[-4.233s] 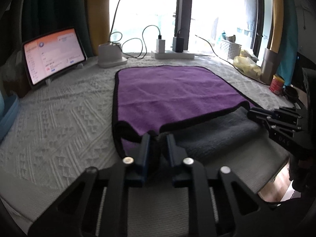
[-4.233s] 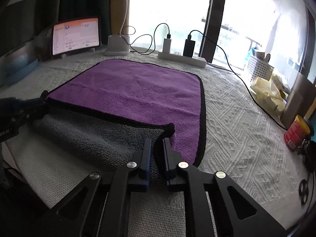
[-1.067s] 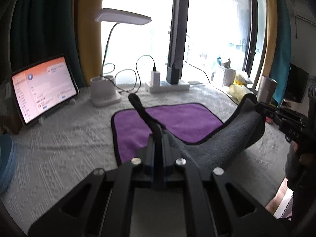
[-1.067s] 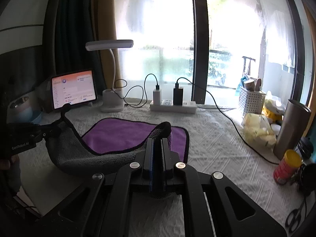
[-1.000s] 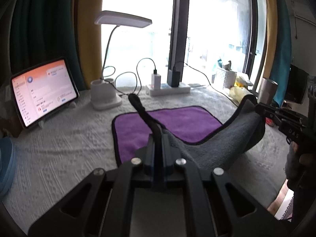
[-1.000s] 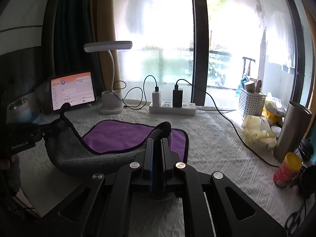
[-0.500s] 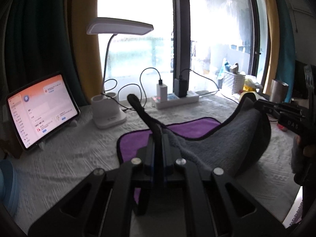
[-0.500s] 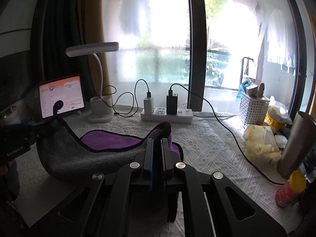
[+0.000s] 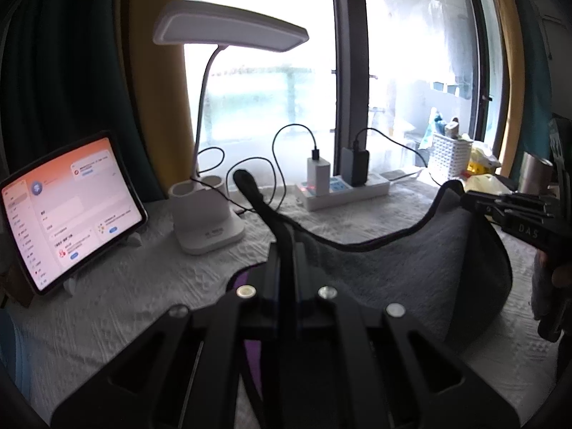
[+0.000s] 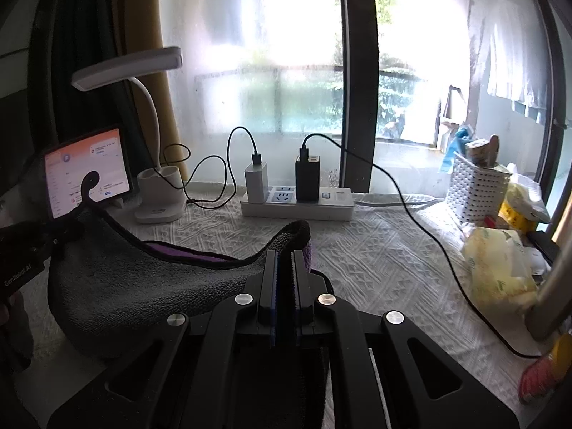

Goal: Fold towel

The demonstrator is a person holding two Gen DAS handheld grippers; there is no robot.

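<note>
- The tablet (image 9: 69,207) leans on its stand at the far left of the table (image 9: 118,286), its lit screen facing the person, probably so it can be read during the work
- Just right of it stands the desk lamp (image 9: 205,221), its head reaching over the cloth-covered surface; its cable trails toward the power strip (image 9: 345,187) by the window, where two chargers are plugged in
- The left gripper (image 9: 284,246) is clenched on a black-hemmed corner of the towel (image 9: 393,271), which pokes up past the fingertips; holding a corner gives control of the whole edge
- The towel hangs between the two tools in a sagging sling, grey side toward the cameras, a strip of purple showing beneath, its lower part resting on the table; the lifted edge looks ready to be carried toward the far side for a half fold
- The right gripper (image 10: 284,261) is likewise clamped on the opposite corner, at about the same height, which should keep the edge level
- At the far right a white basket (image 10: 477,189) and a yellow bag (image 10: 497,264) sit well apart from the towel, out of the fold's path
</note>
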